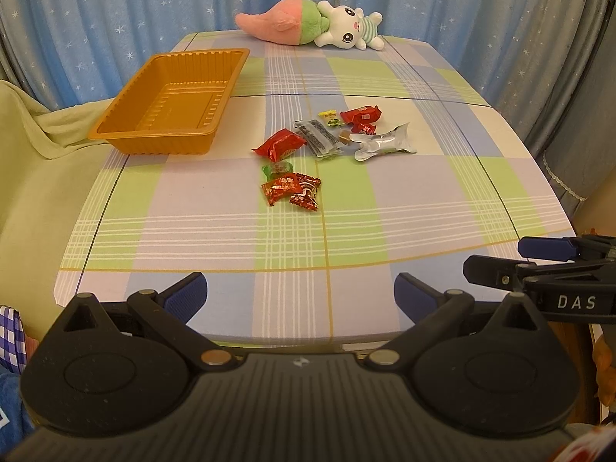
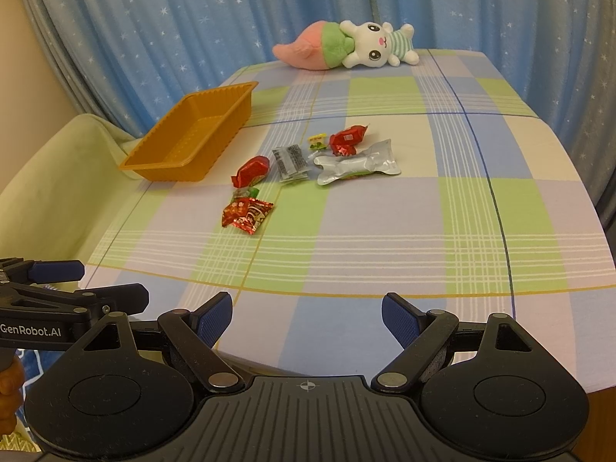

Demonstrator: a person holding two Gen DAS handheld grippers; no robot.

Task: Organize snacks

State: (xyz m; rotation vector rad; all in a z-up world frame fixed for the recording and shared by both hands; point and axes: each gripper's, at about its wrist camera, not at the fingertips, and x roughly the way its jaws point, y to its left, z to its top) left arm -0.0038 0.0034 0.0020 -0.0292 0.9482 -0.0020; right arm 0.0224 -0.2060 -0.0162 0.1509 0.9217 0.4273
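Several wrapped snacks lie in a loose group mid-table: a red packet [image 1: 280, 144] [image 2: 252, 170], a grey sachet [image 1: 318, 138] [image 2: 290, 161], a silver pouch [image 1: 383, 141] [image 2: 356, 163], a red packet further back [image 1: 361, 114] [image 2: 347, 137], a small yellow candy [image 1: 331, 117] [image 2: 317, 140], and red foil candies nearest me [image 1: 292, 189] [image 2: 247, 211]. An empty orange tray [image 1: 127, 109] [image 2: 154, 142] stands to their left. My left gripper [image 1: 300, 296] [image 2: 111, 283] hovers open over the near table edge, holding nothing. My right gripper [image 2: 307, 317] [image 1: 496, 260] is open and empty too, beside it.
A plush rabbit with a pink carrot body [image 1: 312, 25] [image 2: 346, 44] lies at the table's far edge. Blue starred curtains [image 1: 115, 11] hang behind. A pale green cloth-covered seat [image 1: 34, 161] [image 2: 57, 169] sits left of the checked tablecloth [image 1: 423, 200] [image 2: 385, 231].
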